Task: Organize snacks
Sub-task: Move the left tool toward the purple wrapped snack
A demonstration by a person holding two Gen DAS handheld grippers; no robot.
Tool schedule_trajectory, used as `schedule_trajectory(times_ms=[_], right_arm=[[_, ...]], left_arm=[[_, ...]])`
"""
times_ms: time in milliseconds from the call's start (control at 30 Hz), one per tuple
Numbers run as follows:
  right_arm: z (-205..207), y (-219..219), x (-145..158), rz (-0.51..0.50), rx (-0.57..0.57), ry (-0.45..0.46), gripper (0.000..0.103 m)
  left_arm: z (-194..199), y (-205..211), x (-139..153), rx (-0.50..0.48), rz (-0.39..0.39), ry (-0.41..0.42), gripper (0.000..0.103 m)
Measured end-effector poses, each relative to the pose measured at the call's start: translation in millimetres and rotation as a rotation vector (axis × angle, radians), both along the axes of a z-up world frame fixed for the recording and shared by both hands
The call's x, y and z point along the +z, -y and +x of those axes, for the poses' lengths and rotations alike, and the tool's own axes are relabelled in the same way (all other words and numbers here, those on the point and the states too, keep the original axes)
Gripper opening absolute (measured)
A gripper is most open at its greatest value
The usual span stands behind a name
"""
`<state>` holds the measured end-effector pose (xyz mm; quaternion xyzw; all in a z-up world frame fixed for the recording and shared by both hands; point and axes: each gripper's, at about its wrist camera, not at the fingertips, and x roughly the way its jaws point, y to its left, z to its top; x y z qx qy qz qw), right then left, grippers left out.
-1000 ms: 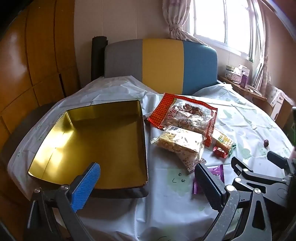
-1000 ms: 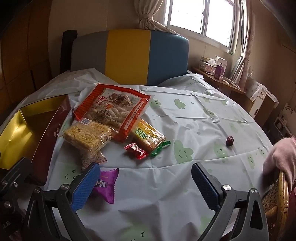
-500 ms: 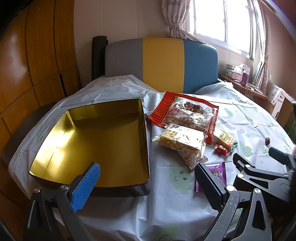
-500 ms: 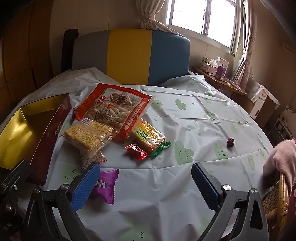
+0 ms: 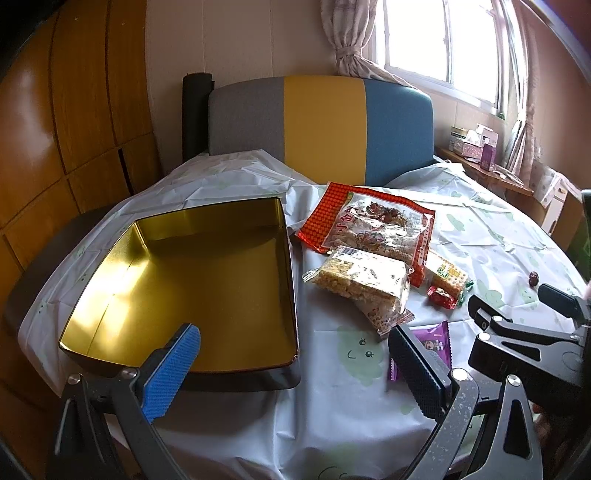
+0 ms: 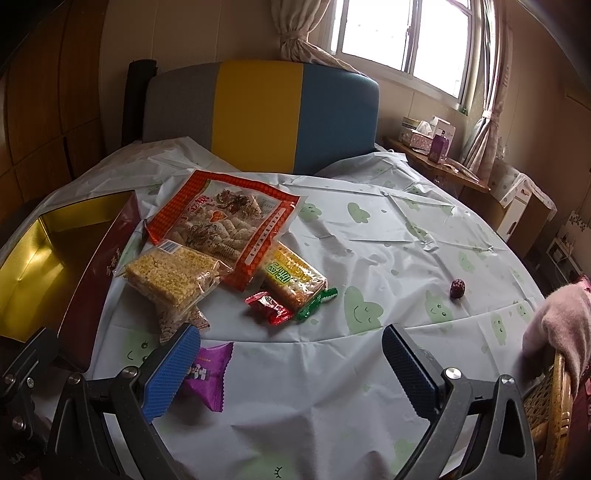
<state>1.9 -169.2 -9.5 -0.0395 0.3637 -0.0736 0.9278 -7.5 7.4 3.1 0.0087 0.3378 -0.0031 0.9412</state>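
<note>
Since 1 second ago both cameras have drawn back slightly, so the gold tin and the snacks sit a little farther up each view; no item on the table has shifted.

Snacks, 6 items, grouped on the tablecloth just right of the tin:
- large red-bordered snack bag, flat, farthest from the cameras;
- clear pack of yellow puffed-rice bars, its far edge overlapping the large bag's near edge;
- orange-and-green cracker pack, partly tucked under the large bag;
- small red candy wrapper, touching the cracker pack's near end;
- purple sachet, nearest, partly behind the right gripper's blue finger;
- 1 dark red date, alone, well apart to the right.

Gold tin: open, nothing inside, dark red outer wall, left of the snacks.

Left gripper: jaws spread wide, holding nothing, above the tin's near right corner.

Right gripper: jaws spread wide, holding nothing, above bare tablecloth.

Surroundings: grey, yellow and blue chair back; window; pink sleeve at the right edge.
</note>
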Motion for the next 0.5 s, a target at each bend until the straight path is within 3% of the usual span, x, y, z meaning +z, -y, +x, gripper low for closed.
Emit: schedule_trajectory(times_ms=[500], right_arm=[[10, 15, 9, -0.025, -0.014, 0.012, 0.101]], left_arm=[[0, 3, -2, -0.012, 0.004, -0.009, 0.102]])
